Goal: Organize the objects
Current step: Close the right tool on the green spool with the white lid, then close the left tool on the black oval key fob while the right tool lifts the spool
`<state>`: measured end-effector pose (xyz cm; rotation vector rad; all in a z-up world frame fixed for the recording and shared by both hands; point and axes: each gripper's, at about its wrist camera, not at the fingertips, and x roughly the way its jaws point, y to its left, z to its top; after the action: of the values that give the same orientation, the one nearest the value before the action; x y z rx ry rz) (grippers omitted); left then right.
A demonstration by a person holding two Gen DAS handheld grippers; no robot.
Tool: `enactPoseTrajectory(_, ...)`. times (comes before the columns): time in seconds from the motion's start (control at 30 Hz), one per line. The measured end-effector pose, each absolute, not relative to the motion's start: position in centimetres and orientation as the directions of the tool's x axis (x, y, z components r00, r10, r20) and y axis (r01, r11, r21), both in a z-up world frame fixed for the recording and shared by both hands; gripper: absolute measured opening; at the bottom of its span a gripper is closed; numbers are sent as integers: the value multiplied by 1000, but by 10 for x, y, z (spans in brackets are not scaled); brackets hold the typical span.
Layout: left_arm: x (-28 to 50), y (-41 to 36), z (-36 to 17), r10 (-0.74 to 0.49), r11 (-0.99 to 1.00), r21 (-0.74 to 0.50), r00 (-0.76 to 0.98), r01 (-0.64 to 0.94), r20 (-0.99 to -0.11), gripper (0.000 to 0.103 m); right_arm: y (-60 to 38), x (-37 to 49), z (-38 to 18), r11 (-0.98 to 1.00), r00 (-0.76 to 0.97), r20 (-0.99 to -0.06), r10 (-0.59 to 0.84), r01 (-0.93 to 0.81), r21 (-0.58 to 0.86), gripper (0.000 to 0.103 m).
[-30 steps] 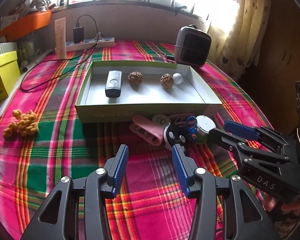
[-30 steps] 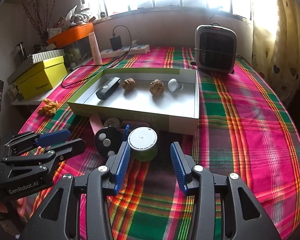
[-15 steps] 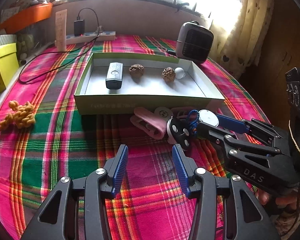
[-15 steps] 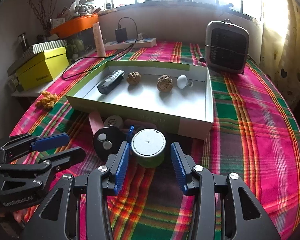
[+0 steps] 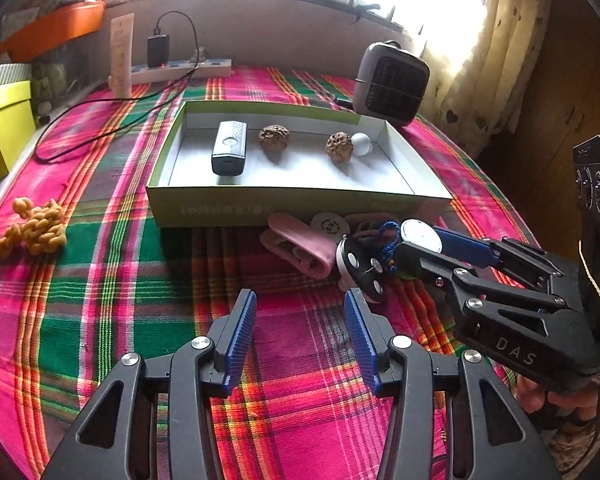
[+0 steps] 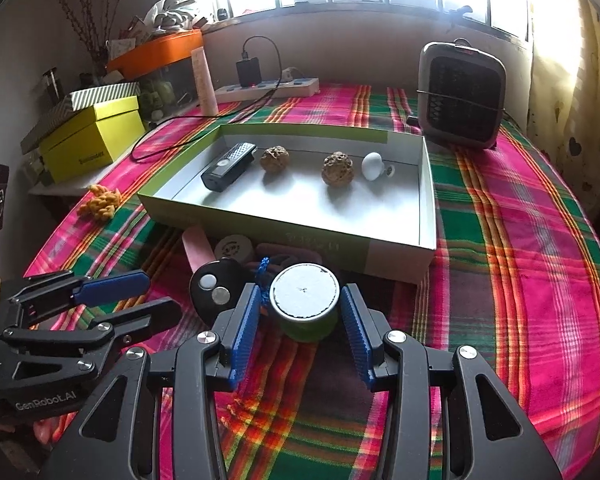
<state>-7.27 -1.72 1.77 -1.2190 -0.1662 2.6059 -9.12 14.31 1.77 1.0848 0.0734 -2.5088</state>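
Observation:
A green-walled open box [image 6: 394, 256] holds a black remote [image 6: 229, 166], two walnuts [image 6: 337, 169] and a white knob [image 6: 372, 165]. In front of it lie a small green jar with a white lid [image 6: 304, 304], a black disc with two buttons [image 6: 214, 290], a blue cord, a pink case [image 5: 300, 246] and a round white cap [image 5: 330, 224]. My right gripper [image 6: 302, 326] is open, its jaws on either side of the jar, not pressing it. My left gripper [image 5: 300, 318] is open and empty over the cloth, just short of the black disc [image 5: 360, 264].
A plaid cloth covers the round table [image 6: 520, 240]. A grey heater [image 6: 462, 94] stands behind the box. A power strip with charger and cable [image 6: 268, 86], a yellow box [image 6: 94, 136] and an orange knotted object [image 5: 34, 228] lie at the back and left.
My right gripper has moved forward until its jaws straddle the green jar. The left gripper has crept slightly forward toward the black disc.

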Motion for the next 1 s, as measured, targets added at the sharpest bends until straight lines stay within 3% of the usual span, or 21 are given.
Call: enactPoseTrajectory(1.0, -85, 13, 20, 313, -949, -220, -598, -224, -738, 45, 171, -75, 18, -936, -633, -708, -312, 331, 117, 35)
